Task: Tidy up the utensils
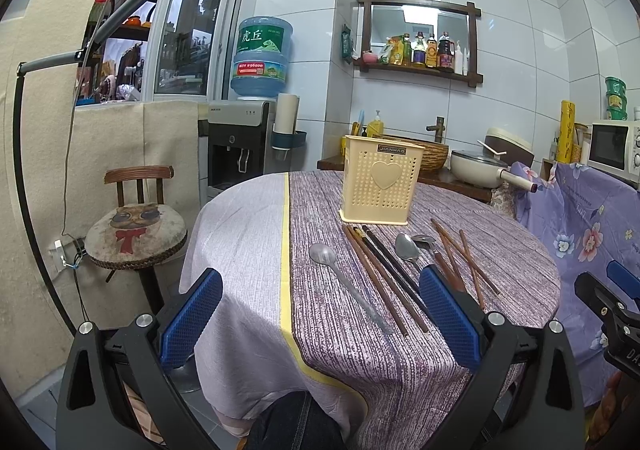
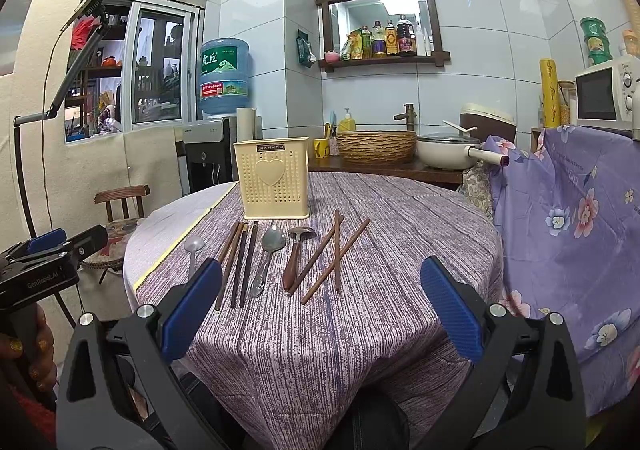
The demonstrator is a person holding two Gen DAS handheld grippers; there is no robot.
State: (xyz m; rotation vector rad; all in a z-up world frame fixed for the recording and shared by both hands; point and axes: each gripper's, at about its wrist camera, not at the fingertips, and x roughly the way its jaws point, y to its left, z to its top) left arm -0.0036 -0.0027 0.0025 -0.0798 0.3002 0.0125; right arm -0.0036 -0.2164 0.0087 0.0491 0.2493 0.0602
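A cream perforated utensil holder [image 1: 379,182] with a heart stands upright at the far side of the round table [image 1: 240,218]; it also shows in the right wrist view [image 2: 275,178]. In front of it lie a clear plastic spoon [image 1: 344,282], dark chopsticks [image 1: 384,274], a metal spoon [image 2: 269,258], a wooden-handled spoon [image 2: 294,254] and brown chopsticks [image 2: 332,258]. My left gripper [image 1: 320,318] is open and empty above the near table edge. My right gripper [image 2: 320,310] is open and empty, also at the near edge.
A stool with a cat cushion [image 1: 136,234] stands left of the table. A water dispenser [image 1: 244,146] is behind it. A counter holds a woven basket [image 2: 376,146] and a pan [image 2: 448,150]. A floral cloth [image 2: 568,218] drapes on the right.
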